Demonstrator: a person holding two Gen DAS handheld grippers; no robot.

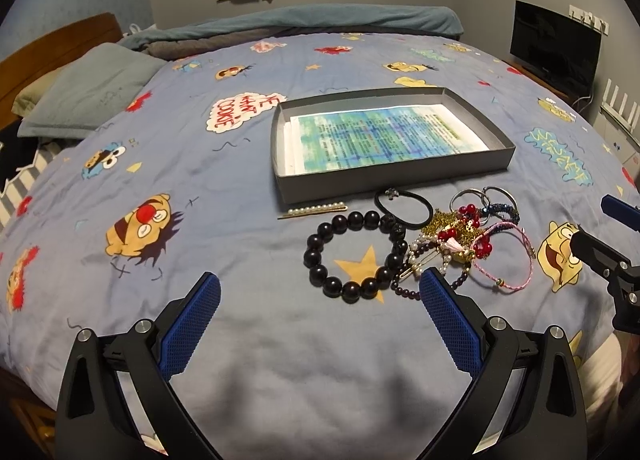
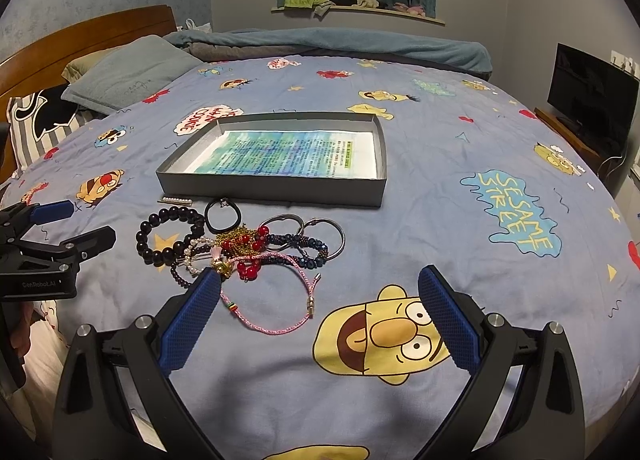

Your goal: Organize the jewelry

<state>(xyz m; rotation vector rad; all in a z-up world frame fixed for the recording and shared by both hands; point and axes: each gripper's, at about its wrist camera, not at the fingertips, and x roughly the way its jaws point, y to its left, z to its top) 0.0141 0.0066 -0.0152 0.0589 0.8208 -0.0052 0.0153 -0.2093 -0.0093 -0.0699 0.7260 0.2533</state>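
A pile of jewelry lies on the blue cartoon bedspread in front of a shallow grey box [image 1: 396, 175] [image 2: 272, 185] lined with printed paper. It holds a dark bead bracelet [image 1: 354, 256] [image 2: 168, 236], a pearl hair clip [image 1: 316, 209] [image 2: 176, 200], a black hair tie [image 1: 404, 205] [image 2: 222, 215], a pink cord bracelet [image 1: 516, 260] [image 2: 276, 300], red beads [image 2: 248, 268] and silver hoops [image 2: 324, 236]. My left gripper [image 1: 320, 292] is open, just short of the dark bracelet. My right gripper [image 2: 320, 284] is open, its left finger beside the pink cord.
Pillows [image 1: 88, 91] and a wooden headboard [image 2: 80, 35] are at the left. A folded blanket [image 1: 304, 23] lies along the far edge. A dark TV [image 2: 592, 87] stands at the right. The other gripper shows at each view's edge [image 1: 608, 256] [image 2: 48, 248].
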